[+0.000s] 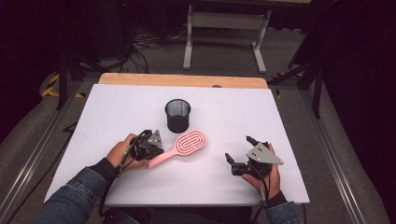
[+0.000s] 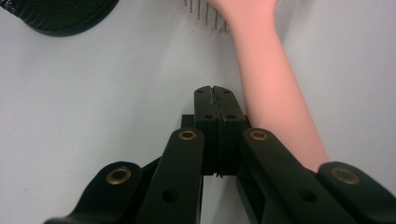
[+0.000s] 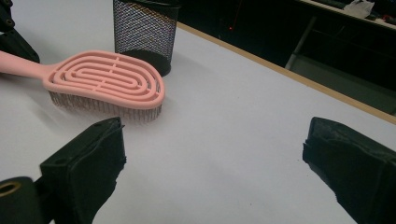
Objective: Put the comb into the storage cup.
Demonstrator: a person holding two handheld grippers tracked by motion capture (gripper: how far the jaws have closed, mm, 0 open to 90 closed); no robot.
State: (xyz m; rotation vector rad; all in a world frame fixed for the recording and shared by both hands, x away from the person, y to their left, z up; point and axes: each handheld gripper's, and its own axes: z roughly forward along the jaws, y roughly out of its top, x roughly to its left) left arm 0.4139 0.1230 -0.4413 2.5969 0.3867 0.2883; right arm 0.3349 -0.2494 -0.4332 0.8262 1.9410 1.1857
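a person is sitting at a white rectangular table (image 1: pixel 116 107), holding a black two-jaw gripper in each hand. a pink plastic hairbrush with a vented oval head (image 1: pixel 184 145) is lying bristles down near the middle of the table, its handle pointing toward the person's left. just beyond its head a black wire-mesh cup (image 1: pixel 178 115) is standing upright, close to the brush but apparently not touching it

the left gripper (image 1: pixel 148 148) is resting at the handle end of the brush. in the left gripper view its jaws are pressed fully together with nothing between them, and the pink handle (image 2: pixel 275 112) is running along just beside them, apparently brushing their outer side, so the brush is not being gripped. the right gripper (image 1: pixel 238 156) is sitting well apart on the right side of the table, jaws spread wide and holding nothing, pointing toward the brush head

judging from the layout, the work in hand is picking up the brush, probably to stand it in the mesh cup. to do that well, the left jaws would first need to be opening, then sliding sideways so the handle sits squarely between the pads, then closing partway up the handle rather than at its tip, so the heavier head is not drooping when lifted. the cup is light, so steadying it with the right gripper may be helping
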